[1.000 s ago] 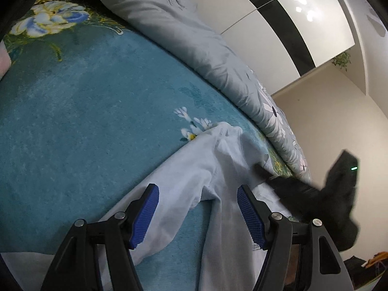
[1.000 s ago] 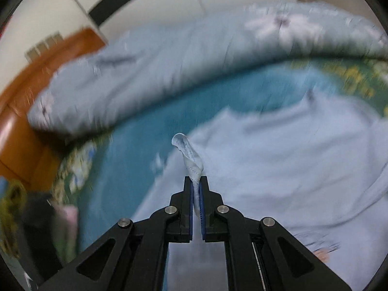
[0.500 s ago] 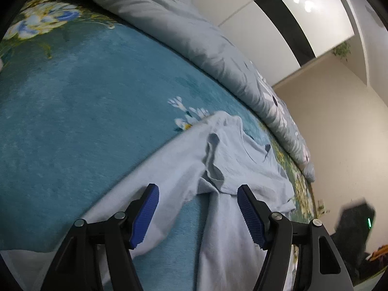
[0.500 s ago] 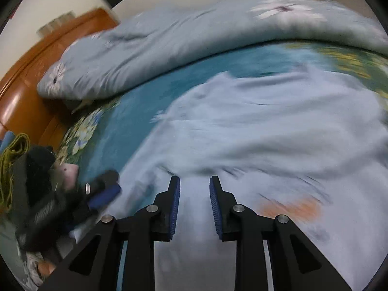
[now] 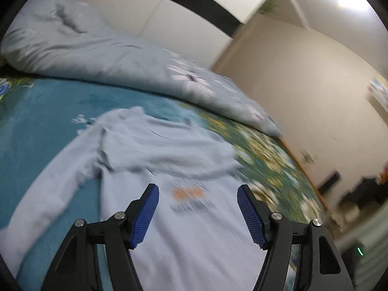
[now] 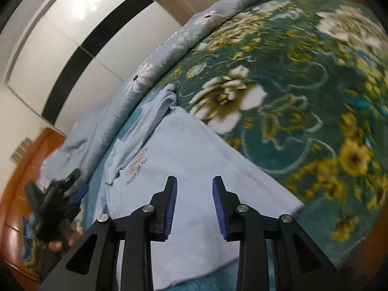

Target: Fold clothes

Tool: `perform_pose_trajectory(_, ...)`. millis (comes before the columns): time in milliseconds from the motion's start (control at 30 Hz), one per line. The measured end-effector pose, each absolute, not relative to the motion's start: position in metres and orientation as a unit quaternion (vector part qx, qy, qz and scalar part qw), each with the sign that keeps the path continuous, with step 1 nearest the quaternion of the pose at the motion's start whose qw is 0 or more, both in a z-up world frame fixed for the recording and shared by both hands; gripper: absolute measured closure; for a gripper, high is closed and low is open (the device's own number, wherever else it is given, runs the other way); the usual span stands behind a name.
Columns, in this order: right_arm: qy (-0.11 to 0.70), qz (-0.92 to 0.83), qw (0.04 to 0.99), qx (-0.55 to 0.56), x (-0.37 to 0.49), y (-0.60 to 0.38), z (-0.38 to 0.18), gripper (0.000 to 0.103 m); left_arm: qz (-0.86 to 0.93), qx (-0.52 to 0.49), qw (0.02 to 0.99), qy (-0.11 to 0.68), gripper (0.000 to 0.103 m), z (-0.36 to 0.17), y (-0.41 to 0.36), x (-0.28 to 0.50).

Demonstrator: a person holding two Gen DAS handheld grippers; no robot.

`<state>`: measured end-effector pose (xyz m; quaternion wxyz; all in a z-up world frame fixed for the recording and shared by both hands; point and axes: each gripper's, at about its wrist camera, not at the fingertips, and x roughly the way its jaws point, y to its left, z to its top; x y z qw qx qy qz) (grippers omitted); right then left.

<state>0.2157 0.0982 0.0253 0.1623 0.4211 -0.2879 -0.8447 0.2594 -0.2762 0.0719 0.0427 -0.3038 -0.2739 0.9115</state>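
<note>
Shirt (image 5: 184, 228) flat on bed (image 6: 303, 92), one sleeve crossed over chest. Left tongs (image 5: 197, 212) and right tongs (image 6: 194, 205) released, empty – best to pinch hem corners evenly, then fold.

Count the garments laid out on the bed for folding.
1: a light blue shirt spread on the floral bedspread, with the quilt bunched along the far side. Both grippers hover open over it. More clothes may lie out of view.
</note>
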Motion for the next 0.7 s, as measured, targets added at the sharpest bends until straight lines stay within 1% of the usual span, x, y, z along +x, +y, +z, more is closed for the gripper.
perform_pose_trajectory(33,-0.301,-0.843,0.165,0.414,0.215,0.102,0.024,0.071,0.914,-0.309,0.051,-0.257,0.032,0.076,-0.271,0.276)
perform_pose_trajectory(100,-0.326,-0.838,0.175,0.402,0.211,0.1,0.018,0.07,0.93,-0.31,0.024,-0.194,0.032,0.083,-0.272,0.316)
perform_pose_trajectory(167,-0.344,-0.827,0.198,0.398,0.206,0.089,0.007,0.07,0.945,-0.303,-0.039,-0.116,0.032,0.086,-0.281,0.362)
perform_pose_trajectory(233,-0.341,-0.822,0.216,0.402,0.202,0.075,-0.002,0.07,0.944,-0.305,-0.11,-0.052,0.032,0.085,-0.296,0.405)
perform_pose_trajectory(300,-0.326,-0.819,0.229,0.414,0.199,0.057,-0.014,0.07,0.93,-0.317,-0.185,-0.018,0.032,0.081,-0.316,0.436)
perform_pose_trajectory(333,-0.321,-0.816,0.232,0.421,0.198,0.05,-0.02,0.07,0.921,-0.323,-0.215,-0.018,0.032,0.076,-0.326,0.447)
perform_pose_trajectory(400,-0.321,-0.812,0.236,0.427,0.197,0.044,-0.03,0.07,0.897,-0.341,-0.278,-0.041,0.032,0.065,-0.354,0.467)
perform_pose_trajectory(433,-0.322,-0.812,0.237,0.425,0.197,0.044,-0.031,0.07,0.882,-0.354,-0.303,-0.07,0.032,0.059,-0.37,0.475)
perform_pose_trajectory(533,-0.325,-0.813,0.24,0.419,0.195,0.045,-0.03,0.07,0.846,-0.372,-0.33,-0.191,0.032,0.039,-0.416,0.489)
perform_pose_trajectory(667,-0.328,-0.812,0.238,0.42,0.199,0.049,-0.032,0.07,0.813,-0.388,-0.333,-0.28,0.032,0.014,-0.445,0.485)
perform_pose_trajectory(700,-0.33,-0.812,0.239,0.418,0.201,0.051,-0.032,0.07,0.811,-0.393,-0.331,-0.281,0.032,0.009,-0.446,0.481)
